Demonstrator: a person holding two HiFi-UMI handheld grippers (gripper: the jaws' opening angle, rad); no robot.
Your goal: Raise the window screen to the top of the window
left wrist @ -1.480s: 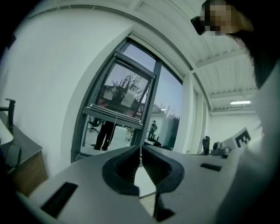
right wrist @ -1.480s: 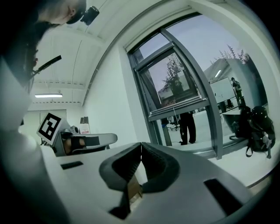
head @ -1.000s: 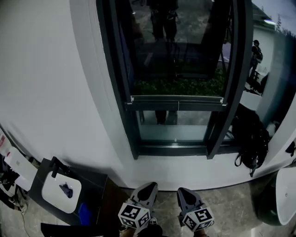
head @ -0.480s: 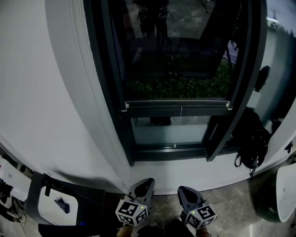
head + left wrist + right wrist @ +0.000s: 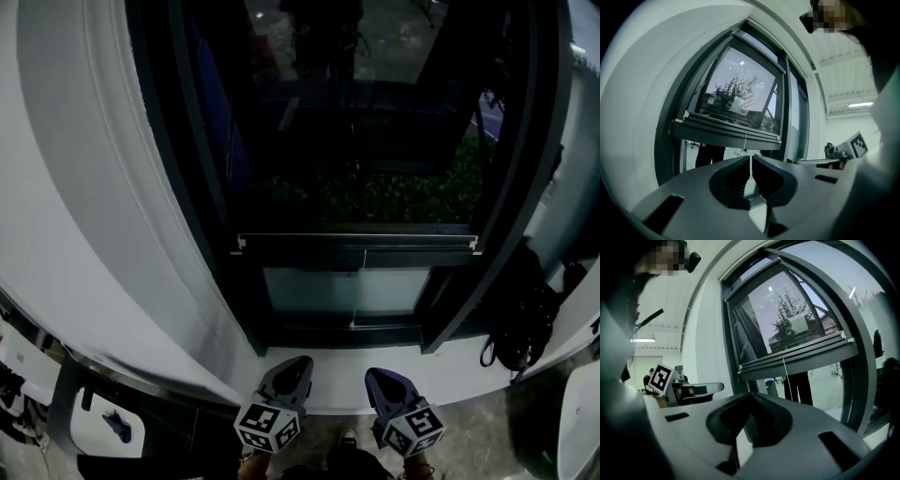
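- Left hand-held gripper (image 5: 295, 368) and right hand-held gripper (image 5: 382, 380) both have their jaws pinched together with nothing between them. They sit low by the sill (image 5: 450, 367), well below the window screen (image 5: 356, 141), so nothing is gripped yet.
- The screen's bottom bar (image 5: 356, 246) sits low in the window, with a strip of clear glass under it. Reaching for it with the jaws pressed together would probably just bump the bar instead of catching it.
- If only one end gets grabbed, I'd guess the bar tilts and jams in its tracks on the way up.
- A thin pull cord (image 5: 359, 286) hangs from the middle of the bar. It's skinny and would likely slip out of a pinch, or pull the screen down instead of up.
- The dark window frame (image 5: 202, 187) sits tight on both sides, so a gripper near the bar's ends could scrape it.
- A backpack (image 5: 525, 323) rests by the right corner and could get knocked.
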